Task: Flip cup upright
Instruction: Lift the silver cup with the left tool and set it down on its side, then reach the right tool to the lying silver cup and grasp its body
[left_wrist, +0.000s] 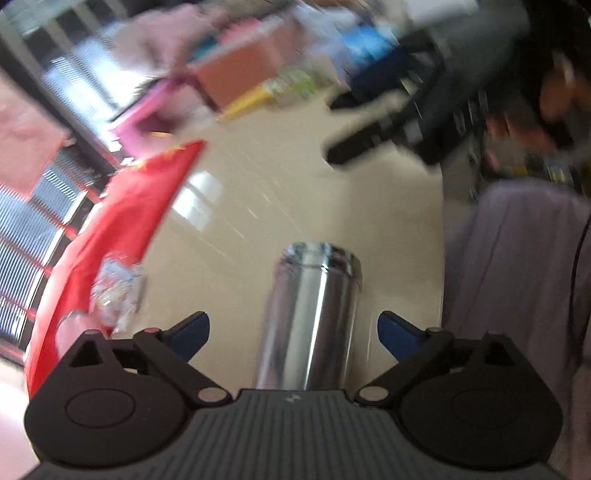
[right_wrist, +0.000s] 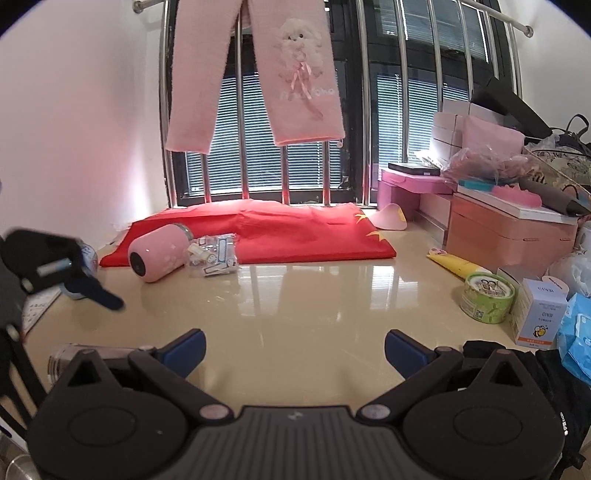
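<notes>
A shiny steel cup (left_wrist: 310, 314) lies on its side on the beige table (left_wrist: 295, 192), pointing away from my left gripper (left_wrist: 293, 332). The left gripper is open, its blue-tipped fingers on either side of the cup and not touching it. The left wrist view is blurred. In the right wrist view the same cup (right_wrist: 92, 354) lies at the lower left, partly hidden behind my right gripper's left finger. My right gripper (right_wrist: 295, 350) is open and empty above the table (right_wrist: 314, 314). The left gripper (right_wrist: 74, 280) shows at the far left there.
A pink cup (right_wrist: 157, 253) lies on a red cloth (right_wrist: 280, 232) by the window, next to a small plastic packet (right_wrist: 212, 254). A green tin (right_wrist: 487, 297), a yellow tube (right_wrist: 458, 264), boxes (right_wrist: 509, 236) and blue packs (right_wrist: 576, 332) crowd the right side. Pink trousers (right_wrist: 258, 74) hang above.
</notes>
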